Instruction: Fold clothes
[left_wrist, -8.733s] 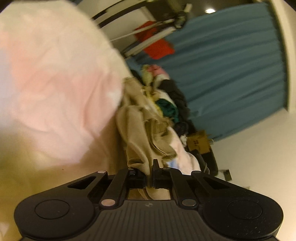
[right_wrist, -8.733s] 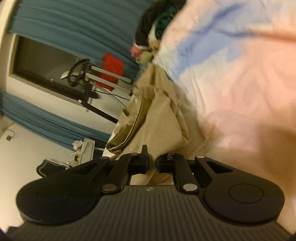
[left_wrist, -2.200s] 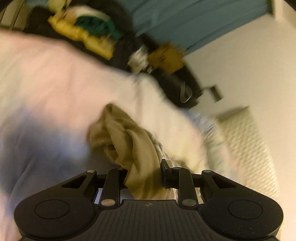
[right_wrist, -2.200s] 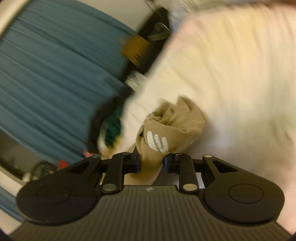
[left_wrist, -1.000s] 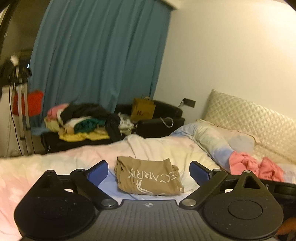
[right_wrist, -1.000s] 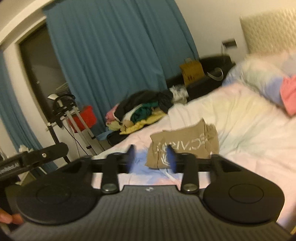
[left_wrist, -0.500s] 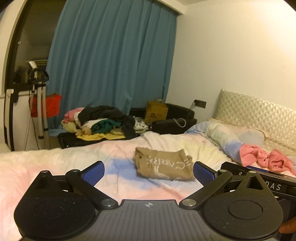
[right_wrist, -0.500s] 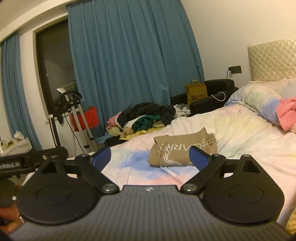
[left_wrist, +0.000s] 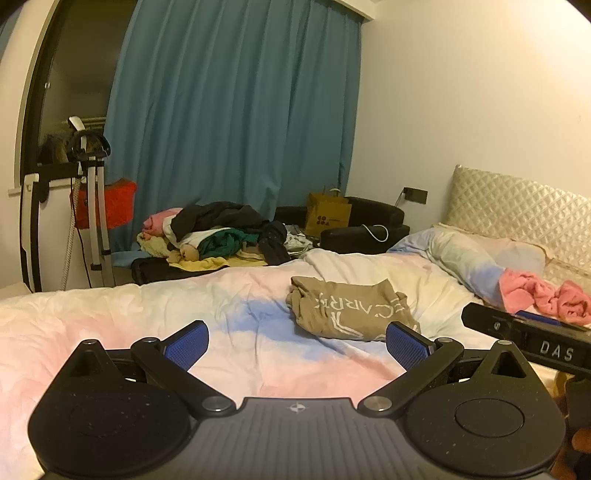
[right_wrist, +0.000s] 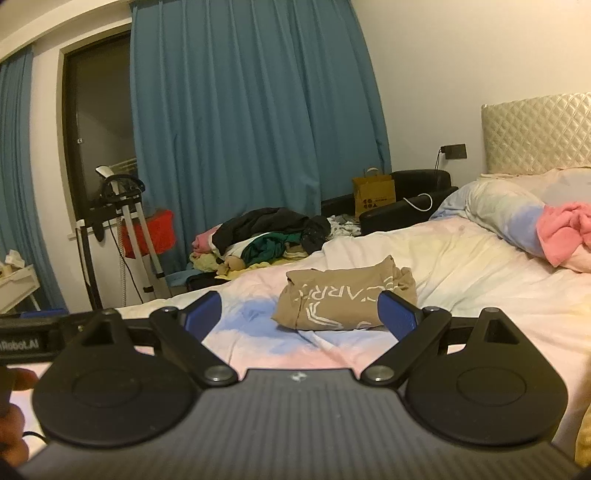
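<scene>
- Pastel bedding (left_wrist: 258, 354) covers the bed nearest me, bare enough to serve as the folding surface.
- Left claw (left_wrist: 297, 341) hangs above it, fingers spread wide, gripping nothing.
- Right claw (right_wrist: 300, 312) does likewise, fingers apart and empty; both look pulled back to leave the work alone.
- Tan shirt (left_wrist: 351, 312) lies just beyond, folded into a neat block, lettering up, apart from both claws; that piece looks finished.
- Pink garment (left_wrist: 546, 297) sits crumpled by the pillow (left_wrist: 465, 258), probably waiting its turn.
- Clothes heap (left_wrist: 218, 236) rests past the bed's far edge, unfolded.
- Blue curtain (left_wrist: 236, 122) closes off the back wall.
</scene>
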